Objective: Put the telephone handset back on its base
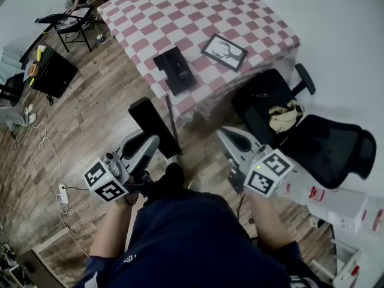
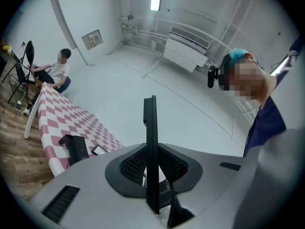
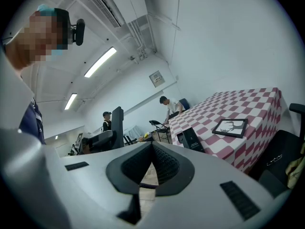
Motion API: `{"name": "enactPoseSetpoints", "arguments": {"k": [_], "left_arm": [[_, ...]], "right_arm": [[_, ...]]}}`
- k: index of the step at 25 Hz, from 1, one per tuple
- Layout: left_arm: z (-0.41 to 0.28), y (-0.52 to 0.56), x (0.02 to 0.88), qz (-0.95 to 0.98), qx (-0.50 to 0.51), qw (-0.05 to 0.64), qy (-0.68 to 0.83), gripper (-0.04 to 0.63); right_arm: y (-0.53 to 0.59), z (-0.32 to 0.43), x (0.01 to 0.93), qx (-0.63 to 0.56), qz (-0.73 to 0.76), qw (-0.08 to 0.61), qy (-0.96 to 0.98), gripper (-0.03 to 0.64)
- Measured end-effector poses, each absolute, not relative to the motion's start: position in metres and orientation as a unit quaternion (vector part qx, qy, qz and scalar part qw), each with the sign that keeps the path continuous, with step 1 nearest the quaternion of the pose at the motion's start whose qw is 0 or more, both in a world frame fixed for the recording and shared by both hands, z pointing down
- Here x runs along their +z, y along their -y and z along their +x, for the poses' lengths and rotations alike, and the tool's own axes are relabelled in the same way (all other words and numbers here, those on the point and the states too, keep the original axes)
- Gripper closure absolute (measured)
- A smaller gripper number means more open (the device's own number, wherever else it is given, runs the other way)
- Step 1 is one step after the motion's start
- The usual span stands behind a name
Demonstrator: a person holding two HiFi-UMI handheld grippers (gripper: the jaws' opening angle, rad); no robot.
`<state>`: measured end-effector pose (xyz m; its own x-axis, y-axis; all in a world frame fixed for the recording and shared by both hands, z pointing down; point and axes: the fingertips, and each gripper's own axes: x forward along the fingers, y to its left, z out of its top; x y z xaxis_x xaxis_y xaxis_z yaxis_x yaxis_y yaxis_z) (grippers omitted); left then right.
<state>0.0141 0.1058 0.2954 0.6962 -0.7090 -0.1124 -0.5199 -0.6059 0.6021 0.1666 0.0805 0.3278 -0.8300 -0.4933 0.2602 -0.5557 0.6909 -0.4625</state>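
Left gripper view: the left gripper (image 2: 151,151) clamps the black handset (image 2: 150,118) upright between its jaws. The right gripper (image 3: 152,149) has its jaws together, empty.

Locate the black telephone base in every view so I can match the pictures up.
Head view: black telephone base above centre, near the edge of the checked table.
Left gripper view: base at lower left, on the table.
Right gripper view: base right of centre, on the table.
Shared landmark: the framed deer picture lies beside it in all three.
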Motion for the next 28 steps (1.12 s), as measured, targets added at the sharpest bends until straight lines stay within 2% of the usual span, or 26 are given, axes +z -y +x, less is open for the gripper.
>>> {"name": "enactPoseSetpoints", "arguments": {"k": [28], "left_arm": [[-0.079,0.031,0.311,0.885,-0.184,0.314,0.290,0.505]], "right_arm": [[0.044,0.059,0.330,0.277,0.320,0.091,0.902,0.601]]}}
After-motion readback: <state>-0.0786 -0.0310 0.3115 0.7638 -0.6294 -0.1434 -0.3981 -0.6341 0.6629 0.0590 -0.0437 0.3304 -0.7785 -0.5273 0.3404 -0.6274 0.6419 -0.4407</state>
